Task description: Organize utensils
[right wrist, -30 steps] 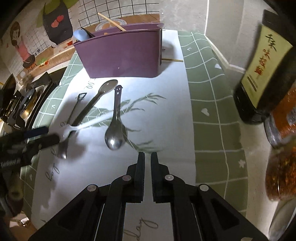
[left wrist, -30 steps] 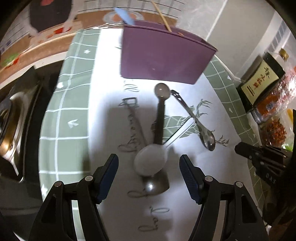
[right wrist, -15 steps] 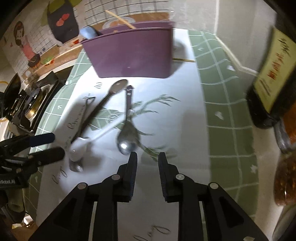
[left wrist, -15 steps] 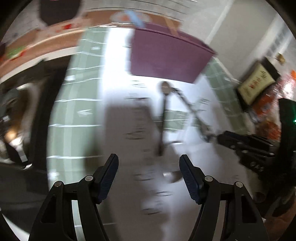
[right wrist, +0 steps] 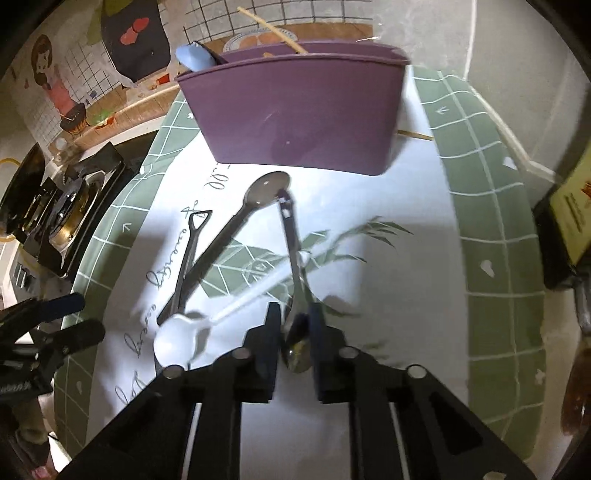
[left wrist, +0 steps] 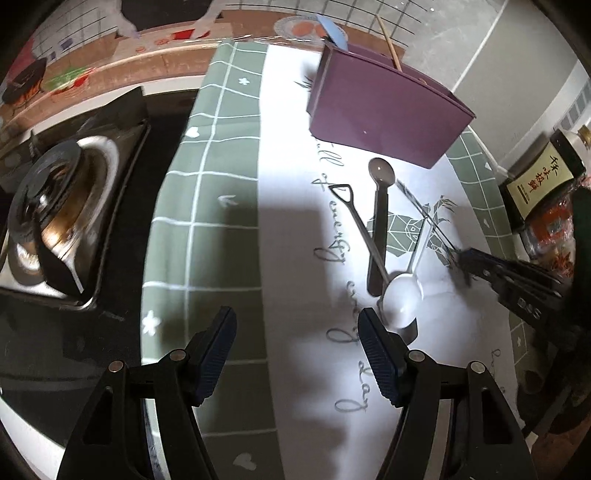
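A purple utensil holder stands at the back of the white mat, with a blue utensil and a chopstick in it. Before it lie a grey spoon, a small shovel-handled utensil, a white plastic spoon and a metal spoon. My right gripper has its fingers closing around the metal spoon's bowl, with small gaps still showing. My left gripper is open and empty, left of the white spoon. The holder also shows in the left wrist view.
A gas stove with a burner lies left of the green checked cloth. A dark bottle and jars stand at the right. A loose chopstick lies right of the holder.
My right gripper opened, moved forward and now straddles the metal spoon's bowl. My left gripper swung left, away from the white spoon, and stayed open.
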{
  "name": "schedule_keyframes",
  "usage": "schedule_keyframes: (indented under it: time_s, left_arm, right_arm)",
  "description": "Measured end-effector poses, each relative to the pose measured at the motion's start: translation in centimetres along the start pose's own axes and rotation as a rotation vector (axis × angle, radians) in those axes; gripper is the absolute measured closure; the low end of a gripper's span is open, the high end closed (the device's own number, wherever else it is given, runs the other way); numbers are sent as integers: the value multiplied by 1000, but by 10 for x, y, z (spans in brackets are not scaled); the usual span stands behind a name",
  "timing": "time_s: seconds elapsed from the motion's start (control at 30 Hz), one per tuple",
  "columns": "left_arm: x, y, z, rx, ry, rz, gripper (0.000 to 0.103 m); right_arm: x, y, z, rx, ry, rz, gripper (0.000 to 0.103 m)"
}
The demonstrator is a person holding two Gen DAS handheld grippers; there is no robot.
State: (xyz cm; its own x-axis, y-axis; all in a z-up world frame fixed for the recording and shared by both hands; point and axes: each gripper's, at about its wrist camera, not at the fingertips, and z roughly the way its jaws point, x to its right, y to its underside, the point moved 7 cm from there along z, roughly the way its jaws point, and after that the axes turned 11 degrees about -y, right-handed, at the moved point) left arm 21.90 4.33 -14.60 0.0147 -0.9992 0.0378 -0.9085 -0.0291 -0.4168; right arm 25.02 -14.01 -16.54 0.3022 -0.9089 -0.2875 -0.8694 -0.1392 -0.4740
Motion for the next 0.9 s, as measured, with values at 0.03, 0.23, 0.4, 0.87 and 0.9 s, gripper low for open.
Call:
schedule_keyframes:
  time_s: [0.03, 0.23, 0.4, 0.87, 0.9]
  left_arm:
    - [3, -3, 1, 0, 1, 7, 35]
    - [41, -44, 11, 37, 68, 93, 66]
    - [66, -86, 32, 35, 122, 141, 84]
    - [30, -52, 42, -45, 61, 219, 84]
    - [26, -44, 38, -54, 65, 210, 84]
  right_arm:
    - [5, 5, -5, 1, 13, 9, 93]
    - [30, 32, -29, 9, 35, 84, 90]
    - [38, 56, -28, -18, 45, 119, 74]
    - [51, 57, -35, 10, 115, 143, 34]
    - [53, 56, -34, 8, 114, 150, 34]
